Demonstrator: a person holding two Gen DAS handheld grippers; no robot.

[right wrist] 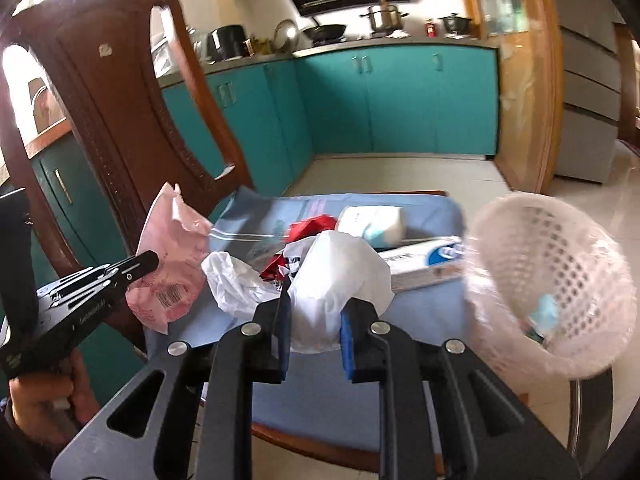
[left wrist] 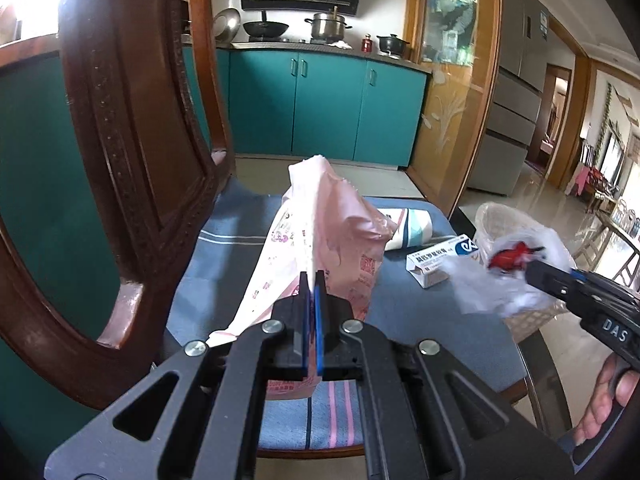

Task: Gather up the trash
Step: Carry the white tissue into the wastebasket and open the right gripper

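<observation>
Trash is spread over a blue striped cushion (right wrist: 332,384) on a carved dark wood chair (left wrist: 132,128), and both claws have some of it. The right gripper (right wrist: 314,320) has its blue pads pressed into a crumpled white plastic bag (right wrist: 336,280), thin and crinkly, bunched right between the fingers at center frame; a red wrapper (right wrist: 316,226) with unreadable print sits tangled just behind it. In the left wrist view the same bundle is a blur at the right edge, in front of the basket. The left gripper (left wrist: 312,280) is pinched tight on the thin edge of a pink plastic bag (left wrist: 340,240), which stands up tall from the cushion and carries small pink print plus a barcode, too small to read. Near the bags lies a white and blue cardboard box (left wrist: 440,260) with Chinese lettering that can't be made out, and beside it a white roll-shaped pack (left wrist: 408,226). The right tool's black body reads "DAS". At lower right, a white lattice plastic basket (right wrist: 552,264) lined with clear film sits just off the chair.
</observation>
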